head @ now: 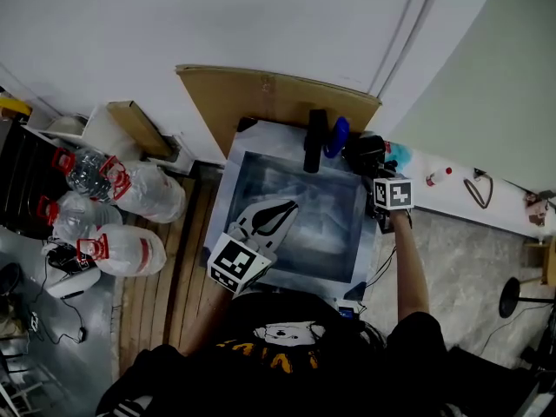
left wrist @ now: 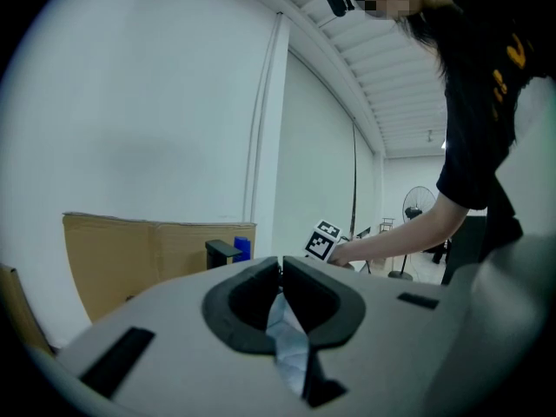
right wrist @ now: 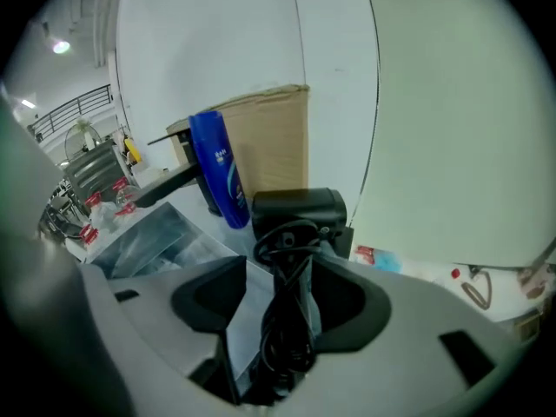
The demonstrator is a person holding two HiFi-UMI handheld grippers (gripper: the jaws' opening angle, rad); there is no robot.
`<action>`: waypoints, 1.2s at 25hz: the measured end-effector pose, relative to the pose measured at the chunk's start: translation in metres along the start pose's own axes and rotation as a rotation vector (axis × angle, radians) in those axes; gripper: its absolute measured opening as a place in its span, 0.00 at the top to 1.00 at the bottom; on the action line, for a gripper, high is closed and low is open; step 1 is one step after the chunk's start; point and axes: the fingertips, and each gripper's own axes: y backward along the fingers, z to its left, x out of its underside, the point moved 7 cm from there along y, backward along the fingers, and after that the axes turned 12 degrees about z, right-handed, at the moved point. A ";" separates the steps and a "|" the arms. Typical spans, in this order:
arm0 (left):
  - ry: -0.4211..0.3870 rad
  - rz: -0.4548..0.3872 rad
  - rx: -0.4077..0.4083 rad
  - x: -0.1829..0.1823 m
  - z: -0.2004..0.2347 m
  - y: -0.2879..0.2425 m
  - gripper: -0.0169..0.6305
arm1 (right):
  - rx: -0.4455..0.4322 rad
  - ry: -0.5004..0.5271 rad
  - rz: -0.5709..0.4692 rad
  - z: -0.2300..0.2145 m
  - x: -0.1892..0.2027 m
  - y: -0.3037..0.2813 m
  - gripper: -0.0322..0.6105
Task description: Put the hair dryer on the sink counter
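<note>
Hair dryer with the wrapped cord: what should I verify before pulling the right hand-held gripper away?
1. Black hair dryer set on the white sink counter: ok.
2. Right hand-held gripper jaws wide apart: ok.
3. Black cord free of the jaws: cannot tell; it lies between them, close against one.
4. Blue plastic bottle upright beside the dryer: ok.
5. Left hand-held gripper shut, empty, over the grey sink basin: ok.
</note>
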 end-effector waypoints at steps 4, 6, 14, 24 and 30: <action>-0.010 -0.004 0.020 0.002 0.001 0.007 0.94 | -0.002 0.012 -0.123 0.020 0.000 0.042 0.59; -0.016 -0.009 0.034 0.001 0.002 0.008 0.94 | -0.012 -0.008 -0.197 0.030 0.001 0.065 0.60; -0.051 -0.025 0.120 -0.003 0.005 0.011 0.94 | -0.018 -0.101 -0.432 0.084 0.020 0.145 0.63; -0.112 -0.033 0.279 0.000 0.000 0.023 0.94 | 0.010 -0.210 -0.518 0.164 0.067 0.180 0.65; -0.139 -0.033 0.380 0.010 -0.003 0.035 0.94 | 0.046 -0.265 -0.540 0.207 0.091 0.186 0.67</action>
